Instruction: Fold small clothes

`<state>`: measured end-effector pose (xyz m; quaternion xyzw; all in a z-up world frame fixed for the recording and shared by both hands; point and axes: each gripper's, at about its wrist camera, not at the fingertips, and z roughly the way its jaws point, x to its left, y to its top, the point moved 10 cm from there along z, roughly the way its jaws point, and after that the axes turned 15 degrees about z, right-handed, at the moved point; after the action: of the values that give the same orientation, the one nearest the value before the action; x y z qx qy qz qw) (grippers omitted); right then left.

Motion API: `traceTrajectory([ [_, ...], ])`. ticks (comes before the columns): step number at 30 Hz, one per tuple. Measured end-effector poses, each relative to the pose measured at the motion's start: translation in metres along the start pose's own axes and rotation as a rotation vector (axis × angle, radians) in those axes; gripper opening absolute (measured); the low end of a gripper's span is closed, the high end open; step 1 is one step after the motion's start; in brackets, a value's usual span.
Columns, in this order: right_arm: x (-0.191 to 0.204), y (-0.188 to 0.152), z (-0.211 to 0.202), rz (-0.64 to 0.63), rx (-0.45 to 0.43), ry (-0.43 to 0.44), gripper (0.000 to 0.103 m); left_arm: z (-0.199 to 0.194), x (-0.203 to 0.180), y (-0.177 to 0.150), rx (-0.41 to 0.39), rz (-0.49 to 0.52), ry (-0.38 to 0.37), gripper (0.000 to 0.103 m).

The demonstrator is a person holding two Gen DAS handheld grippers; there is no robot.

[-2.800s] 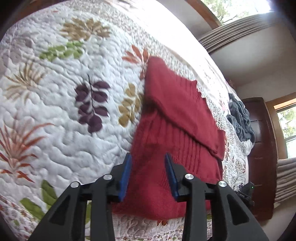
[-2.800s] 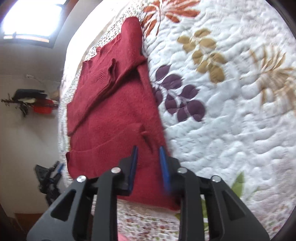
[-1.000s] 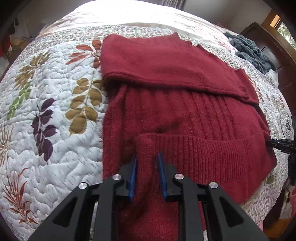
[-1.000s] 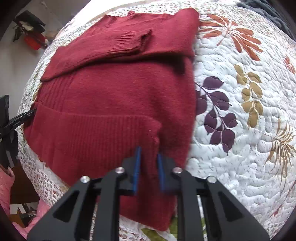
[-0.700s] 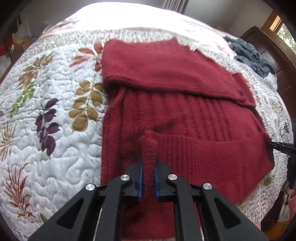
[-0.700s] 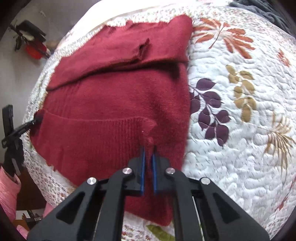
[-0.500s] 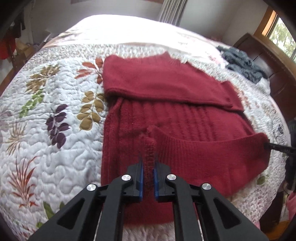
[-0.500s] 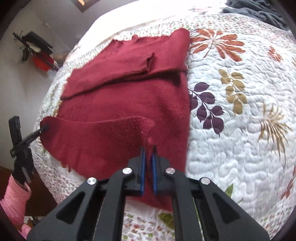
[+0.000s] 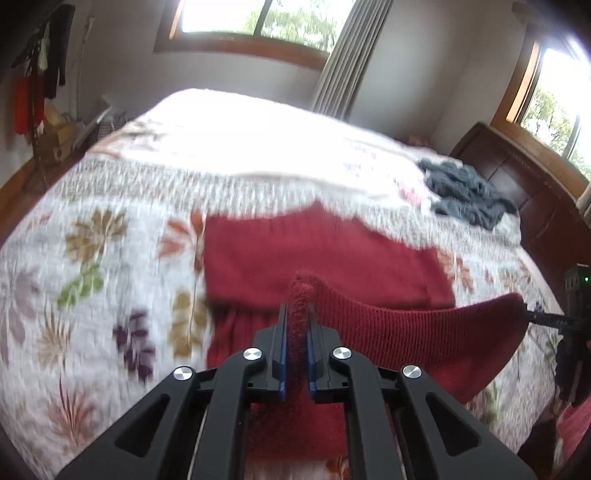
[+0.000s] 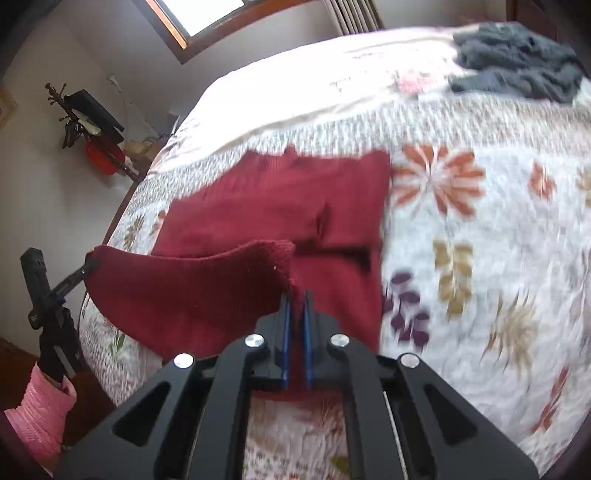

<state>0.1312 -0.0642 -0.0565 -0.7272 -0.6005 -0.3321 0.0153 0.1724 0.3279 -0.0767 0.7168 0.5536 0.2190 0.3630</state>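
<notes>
**Mia:** What is right up close?

**Ben:** The left tongs (image 9: 295, 332), black with blue pads. They are pinched tight on a corner of the dark red knitted sweater (image 9: 325, 254). A little bump of fuzzy red wool sticks up between the pads.

**Mia:** And the other ones?

**Ben:** The right tongs (image 10: 295, 317) look the same. They are pinched tight on the other bottom corner of the sweater.

**Mia:** So what does the sweater look like?

**Ben:** Its bottom edge is lifted up off the bed. The edge hangs between the two tongs in a soft curve, like a hammock. You can see the tiny knit ribs on that edge. Past it, the rest of the sweater lies flat on the white quilted bedspread with coloured leaves and flowers (image 9: 92, 277). The top part has a sleeve folded across it, so it looks like a red box shape. The neck points away, to the far side of the bed.

**Mia:** Who holds the tongs?

**Ben:** A person. In the right view you can see a hand in a black glove (image 10: 59, 339) with a fuzzy pink sleeve (image 10: 40, 410), holding the left tongs.

**Mia:** What is far away?

**Ben:** A crumpled dark grey knitted garment (image 9: 465, 192) lies well apart from the sweater, near the dark wooden headboard (image 9: 524, 184). Behind the bed are a grey curtain (image 9: 351, 55) and bright windows with wooden frames (image 9: 251, 22). The pictures are a bit blurry.
</notes>
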Motion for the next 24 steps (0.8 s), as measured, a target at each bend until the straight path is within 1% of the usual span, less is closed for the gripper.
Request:
traceTrajectory([
  [2,0.006,0.027,0.003,0.006,-0.017,-0.002,0.004,0.008,0.006,0.023,-0.029,-0.009,0.006,0.007],
  [3,0.008,0.04,0.006,0.008,-0.025,-0.007,0.004,0.016,0.012,0.039,-0.046,-0.021,0.012,0.006],
  [4,0.008,0.051,0.007,0.007,-0.034,-0.017,0.004,0.02,0.017,0.049,-0.057,-0.028,0.021,0.003],
  [6,0.009,0.078,0.017,0.022,-0.042,-0.029,0.004,0.036,0.029,0.07,-0.072,-0.06,0.015,0.003],
  [9,0.009,0.112,0.031,0.035,-0.052,-0.046,0.004,0.061,0.042,0.088,-0.065,-0.07,0.031,0.003],
  [10,0.009,0.124,0.037,0.041,-0.053,-0.052,0.004,0.075,0.045,0.093,-0.052,-0.062,0.031,0.003],
  [12,0.007,0.146,0.051,0.057,-0.055,-0.061,0.004,0.105,0.055,0.095,0.004,-0.057,0.057,0.003],
  [14,0.001,0.167,0.074,0.072,-0.047,-0.083,0.004,0.131,0.065,0.089,0.049,-0.066,0.079,0.003],
  [15,-0.004,0.174,0.086,0.084,-0.039,-0.094,0.004,0.144,0.071,0.086,0.072,-0.071,0.096,0.003],
  [17,-0.015,0.186,0.115,0.113,-0.014,-0.116,0.004,0.171,0.081,0.078,0.106,-0.09,0.105,0.003],
  [18,-0.017,0.186,0.122,0.122,-0.009,-0.119,0.004,0.185,0.085,0.076,0.121,-0.1,0.11,0.003],
  [20,-0.023,0.193,0.139,0.143,0.002,-0.123,0.004,0.197,0.091,0.077,0.122,-0.098,0.126,0.003],
  [24,-0.026,0.215,0.157,0.156,-0.015,-0.112,0.004,0.212,0.099,0.098,0.082,-0.073,0.16,0.002],
])
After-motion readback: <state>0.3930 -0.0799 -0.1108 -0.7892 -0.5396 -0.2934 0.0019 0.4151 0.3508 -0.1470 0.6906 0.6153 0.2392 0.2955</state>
